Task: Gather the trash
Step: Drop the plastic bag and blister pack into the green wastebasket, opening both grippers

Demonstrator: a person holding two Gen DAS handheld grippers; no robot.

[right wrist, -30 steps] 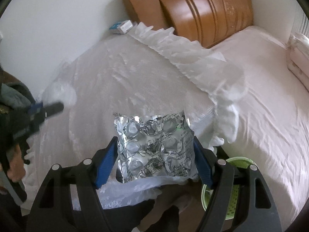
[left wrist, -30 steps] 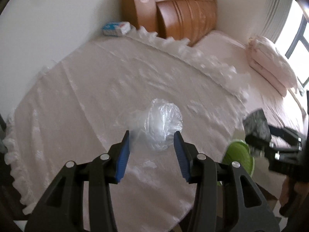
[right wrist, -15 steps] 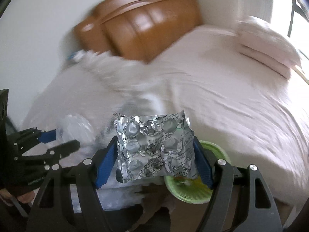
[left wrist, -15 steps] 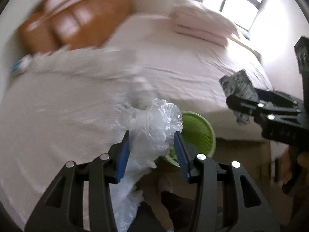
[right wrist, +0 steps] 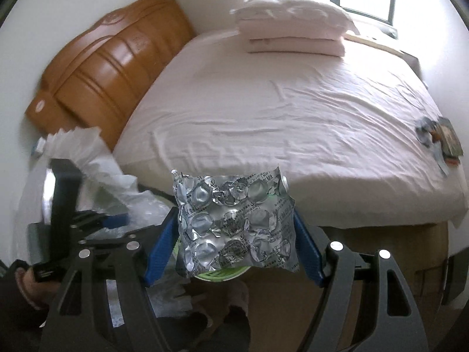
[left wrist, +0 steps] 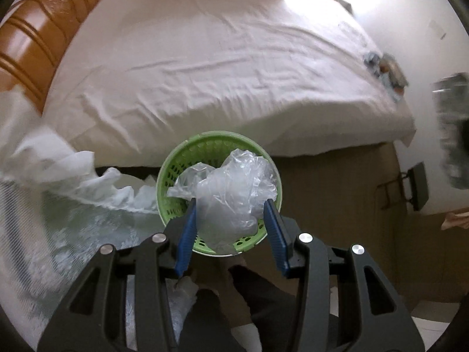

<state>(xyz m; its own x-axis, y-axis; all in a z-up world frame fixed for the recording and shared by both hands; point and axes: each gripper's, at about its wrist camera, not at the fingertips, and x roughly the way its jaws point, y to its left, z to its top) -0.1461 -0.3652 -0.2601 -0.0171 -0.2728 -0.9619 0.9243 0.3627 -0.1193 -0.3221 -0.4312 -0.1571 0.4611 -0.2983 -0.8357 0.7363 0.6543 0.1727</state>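
Observation:
My left gripper (left wrist: 231, 223) is shut on a crumpled clear plastic bag (left wrist: 231, 193) and holds it right above the green perforated basket (left wrist: 176, 170) on the floor beside the bed. My right gripper (right wrist: 234, 234) is shut on a crumpled silver blister pack (right wrist: 234, 220); the basket's green rim (right wrist: 222, 274) shows just below the pack. The left gripper appears at the left of the right wrist view (right wrist: 96, 220). The blurred blister pack shows at the right edge of the left wrist view (left wrist: 451, 129).
A bed with a white sheet (right wrist: 293, 111), stacked pillows (right wrist: 293, 29) and a wooden headboard (right wrist: 111, 70). More scraps lie near the bed's far corner (right wrist: 439, 138). A table with a white lace cloth (left wrist: 44, 205) stands at the left. A brown bed base (left wrist: 337, 190) is behind the basket.
Both grippers swung right from over the lace-covered table to the bedside. The plastic bag now hangs over the green basket, and the blister pack has come above its rim.

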